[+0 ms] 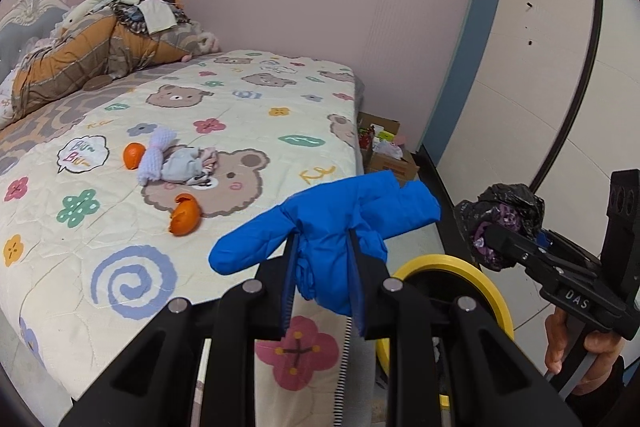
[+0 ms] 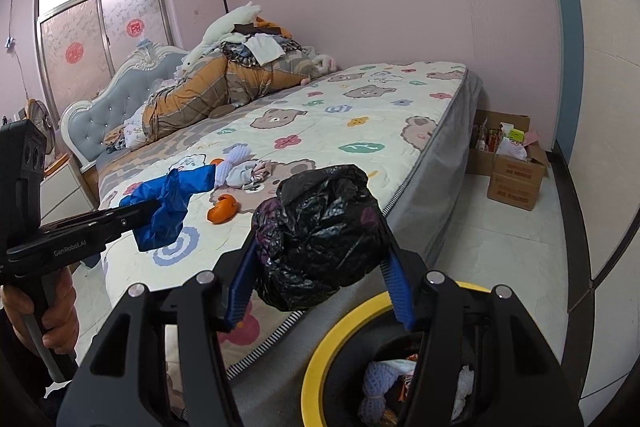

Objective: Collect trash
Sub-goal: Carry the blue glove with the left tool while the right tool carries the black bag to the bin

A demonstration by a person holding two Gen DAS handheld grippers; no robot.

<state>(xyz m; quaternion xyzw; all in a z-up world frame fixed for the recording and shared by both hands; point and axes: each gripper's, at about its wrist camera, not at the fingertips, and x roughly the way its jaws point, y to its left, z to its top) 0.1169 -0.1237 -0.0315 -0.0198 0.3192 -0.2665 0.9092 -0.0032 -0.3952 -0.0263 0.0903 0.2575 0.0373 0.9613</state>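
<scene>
Left gripper [image 1: 324, 267]: jaws pinched on a crumpled blue plastic wrapper [image 1: 340, 223], held over the near edge of the bed [image 2: 448, 123]. Thin film, near weightless, slippery; it bunches, so I'd keep the pinch deep in the wad, not on the loose tail. Body reads "GenRobot.AI" in the right wrist view.

On the bedspread: two orange peel pieces [image 1: 185, 215] [image 1: 133, 155], light, curled, semi-stiff, best nipped across a rim. Between them a knitted lilac piece and a small cloth bundle [image 1: 188, 165], soft. Speech-bubble print looks like "Biu Biu", not sure.

Right gripper [image 2: 320, 259]: jaws half spread, clamped around a wadded black plastic bag [image 2: 320, 227], above the yellow-rimmed bin [image 2: 320, 359] on the floor beside the bed. Crinkly, compressible, light; should drop clean. "DAS" legible on this gripper in the left wrist view.

Cardboard boxes [image 2: 516, 183] by the wall carry red print, unreadable.
</scene>
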